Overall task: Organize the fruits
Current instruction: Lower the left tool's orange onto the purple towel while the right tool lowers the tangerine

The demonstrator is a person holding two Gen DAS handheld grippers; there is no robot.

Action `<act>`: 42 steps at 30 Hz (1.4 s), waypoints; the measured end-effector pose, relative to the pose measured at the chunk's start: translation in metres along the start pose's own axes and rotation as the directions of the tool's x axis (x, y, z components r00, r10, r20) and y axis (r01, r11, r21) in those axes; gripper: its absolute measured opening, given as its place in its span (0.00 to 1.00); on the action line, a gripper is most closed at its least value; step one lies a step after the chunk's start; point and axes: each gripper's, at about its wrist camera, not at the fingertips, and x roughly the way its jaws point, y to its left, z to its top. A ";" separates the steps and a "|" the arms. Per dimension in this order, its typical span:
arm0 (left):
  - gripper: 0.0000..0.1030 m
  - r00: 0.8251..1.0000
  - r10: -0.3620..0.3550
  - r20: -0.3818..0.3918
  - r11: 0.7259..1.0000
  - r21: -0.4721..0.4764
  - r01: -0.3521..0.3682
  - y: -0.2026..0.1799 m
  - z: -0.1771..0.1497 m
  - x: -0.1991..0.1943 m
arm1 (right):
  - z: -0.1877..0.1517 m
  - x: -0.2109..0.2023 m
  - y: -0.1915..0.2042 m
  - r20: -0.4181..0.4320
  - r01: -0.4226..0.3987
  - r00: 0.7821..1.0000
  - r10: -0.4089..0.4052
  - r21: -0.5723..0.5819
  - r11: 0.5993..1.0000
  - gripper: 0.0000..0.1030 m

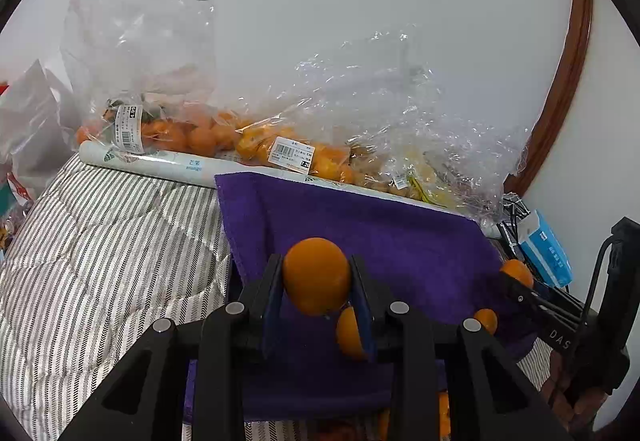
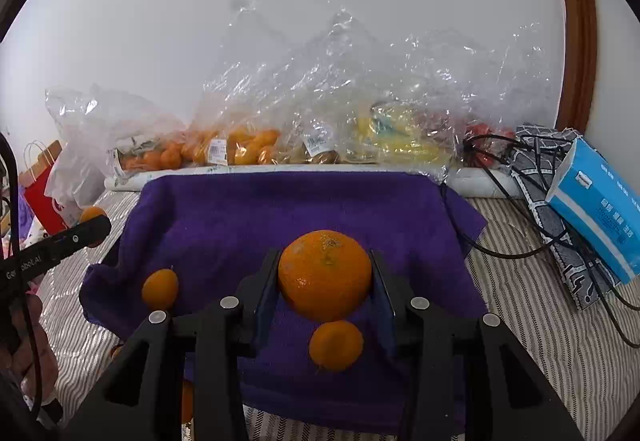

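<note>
My left gripper [image 1: 316, 273] is shut on a small orange [image 1: 317, 275] above a purple towel [image 1: 384, 233]. A loose orange [image 1: 349, 333] lies on the towel just below it, another [image 1: 486, 320] lies to the right. My right gripper [image 2: 325, 273] is shut on a larger orange [image 2: 325, 274] above the same towel [image 2: 288, 209]. Two small oranges [image 2: 336, 345] [image 2: 160, 289] lie on the towel near it. The right gripper also shows at the right of the left wrist view [image 1: 520, 277], and the left gripper at the left of the right wrist view [image 2: 90, 225].
Clear plastic bags of oranges [image 1: 192, 133] [image 2: 240, 147] and bananas [image 2: 396, 137] lie along the wall behind a white roll [image 1: 160, 163]. A blue tissue box [image 2: 600, 205] and black cables [image 2: 516, 177] lie at the right. The striped quilt [image 1: 100, 249] covers the surface. A red bag [image 2: 40, 193] stands left.
</note>
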 end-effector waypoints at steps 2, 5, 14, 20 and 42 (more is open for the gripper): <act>0.30 1.000 -0.001 -0.004 1.000 -0.001 0.001 0.000 0.000 0.001 | -0.001 0.002 0.001 -0.005 0.002 1.000 -0.002 -0.005 1.000 0.41; 0.30 1.000 -0.001 -0.006 1.000 -0.001 0.001 0.000 -0.001 0.001 | -0.002 0.004 0.003 -0.013 0.002 1.000 -0.002 -0.009 1.000 0.41; 0.30 1.000 -0.004 -0.021 1.000 0.002 0.004 0.001 -0.002 0.004 | -0.006 0.015 0.005 -0.060 0.019 0.998 -0.020 -0.016 1.000 0.41; 0.30 1.000 -0.004 -0.028 1.000 0.007 0.004 -0.001 -0.002 0.005 | -0.008 0.022 0.007 -0.090 0.029 0.995 -0.031 -0.024 0.999 0.41; 0.30 0.998 0.009 -0.067 1.000 0.017 -0.008 -0.003 -0.004 0.014 | -0.014 0.034 0.016 -0.147 0.038 0.988 -0.049 -0.081 0.996 0.41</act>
